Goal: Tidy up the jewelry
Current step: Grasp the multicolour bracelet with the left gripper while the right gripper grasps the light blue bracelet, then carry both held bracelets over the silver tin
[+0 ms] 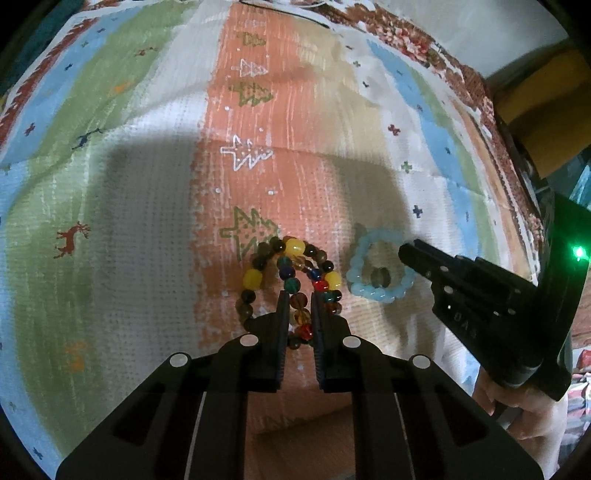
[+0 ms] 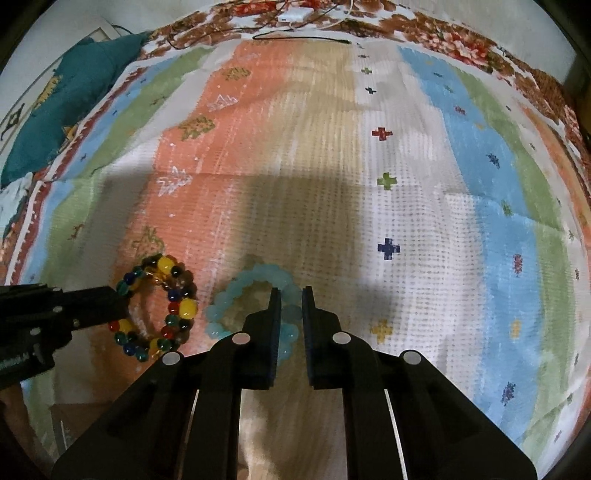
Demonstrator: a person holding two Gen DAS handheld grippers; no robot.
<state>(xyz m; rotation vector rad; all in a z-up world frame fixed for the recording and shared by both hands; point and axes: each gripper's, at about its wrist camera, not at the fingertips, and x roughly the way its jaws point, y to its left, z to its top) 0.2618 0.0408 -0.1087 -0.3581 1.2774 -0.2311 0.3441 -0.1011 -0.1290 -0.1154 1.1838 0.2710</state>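
A multicoloured bead bracelet (image 1: 295, 280) lies on the patterned cloth. My left gripper (image 1: 298, 299) has its jaws narrowly apart around a strand of its beads; it also shows in the right wrist view (image 2: 155, 302), with my left gripper's fingers (image 2: 92, 306) at its left edge. A pale blue bead bracelet (image 1: 380, 269) lies just to the right. My right gripper (image 2: 291, 295) straddles the blue bracelet's (image 2: 251, 291) right side, jaws narrowly apart with beads between them. In the left wrist view the right gripper (image 1: 410, 251) touches the blue bracelet's right rim.
The striped cloth (image 2: 332, 166) with tree, deer and cross motifs covers the surface. A teal cushion (image 2: 66, 92) lies at far left. A black cable (image 2: 303, 38) and a white box (image 2: 295, 16) lie at the far edge. A yellow object (image 1: 546, 110) stands at right.
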